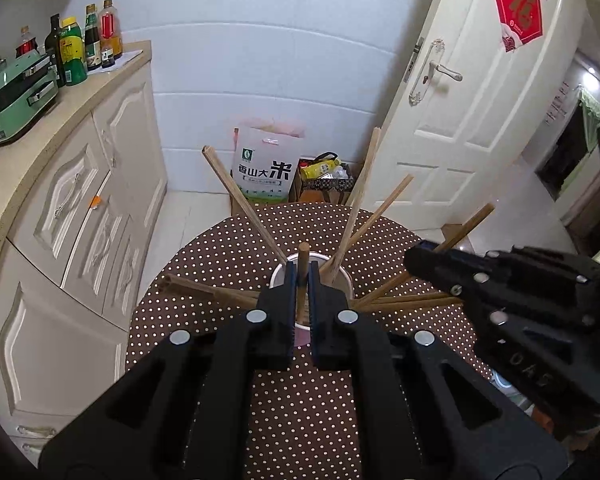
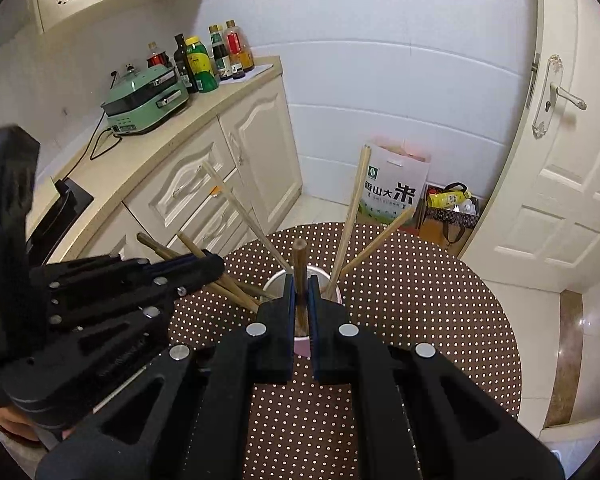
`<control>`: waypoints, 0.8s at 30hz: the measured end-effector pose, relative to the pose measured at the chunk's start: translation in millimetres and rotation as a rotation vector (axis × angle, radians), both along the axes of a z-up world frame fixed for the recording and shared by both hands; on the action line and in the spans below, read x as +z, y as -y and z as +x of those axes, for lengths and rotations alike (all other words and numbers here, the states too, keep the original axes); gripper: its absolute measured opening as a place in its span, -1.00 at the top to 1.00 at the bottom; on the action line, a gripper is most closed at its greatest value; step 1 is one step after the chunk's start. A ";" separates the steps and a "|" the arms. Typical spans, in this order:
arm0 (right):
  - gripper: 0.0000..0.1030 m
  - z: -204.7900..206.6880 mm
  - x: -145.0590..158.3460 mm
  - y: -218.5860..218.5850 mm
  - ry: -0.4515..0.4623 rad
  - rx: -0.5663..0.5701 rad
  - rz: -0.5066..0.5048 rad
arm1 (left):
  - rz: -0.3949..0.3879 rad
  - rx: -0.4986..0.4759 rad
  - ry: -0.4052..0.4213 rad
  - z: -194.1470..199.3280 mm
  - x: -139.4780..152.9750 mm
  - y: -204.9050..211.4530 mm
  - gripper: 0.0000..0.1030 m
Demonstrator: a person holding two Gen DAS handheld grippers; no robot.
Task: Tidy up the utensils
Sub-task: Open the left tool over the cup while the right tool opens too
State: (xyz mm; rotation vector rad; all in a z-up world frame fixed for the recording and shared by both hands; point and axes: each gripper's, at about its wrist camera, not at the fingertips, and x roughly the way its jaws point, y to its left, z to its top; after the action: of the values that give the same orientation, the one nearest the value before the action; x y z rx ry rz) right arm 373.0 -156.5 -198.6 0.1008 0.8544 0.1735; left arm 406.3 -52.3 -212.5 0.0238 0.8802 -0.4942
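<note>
Wooden chopsticks (image 1: 362,192) fanned over cup rim (image 1: 278,271) (crowded)

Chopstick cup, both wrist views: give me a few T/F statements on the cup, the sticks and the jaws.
1. The left gripper has its jaws shut on a chopstick. True.
2. The right gripper is open and empty. False: its jaws are shut on a darker chopstick.
3. The cup stands on a plain white tabletop. False: it stands on a brown table with a pale dot pattern.
4. Several chopsticks already stand in the cup, fanning outward. True.
5. The rice bag sits on the counter beside the bottles. False: it is on the floor against the tiled wall.
</note>
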 end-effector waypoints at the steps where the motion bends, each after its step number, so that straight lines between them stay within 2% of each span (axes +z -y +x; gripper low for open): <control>1: 0.91 -0.1 -2.0 0.1 -0.005 -0.001 0.001 | -0.001 -0.001 0.001 -0.5 0.7 -0.3 0.88; 13: 0.91 -3.1 -9.7 0.5 -0.025 -0.015 0.014 | 0.010 0.026 0.001 -4.2 2.9 -8.4 0.88; 21: 0.88 -6.9 -7.5 -0.1 -0.018 -0.017 0.047 | 0.041 0.064 0.032 -9.5 8.9 -12.8 0.86; 23: 0.87 -8.8 -6.8 0.8 -0.014 -0.019 0.062 | 0.043 0.068 0.034 -10.7 10.3 -14.5 0.70; 24: 0.86 -10.1 -6.5 1.3 -0.013 -0.019 0.070 | 0.042 0.071 0.036 -11.3 10.9 -15.5 0.36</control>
State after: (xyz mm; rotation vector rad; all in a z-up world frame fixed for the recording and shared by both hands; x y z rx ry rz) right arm 362.9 -157.8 -205.1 0.1757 0.8605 0.1851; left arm 395.0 -36.8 -201.6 0.0394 0.8531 -0.4082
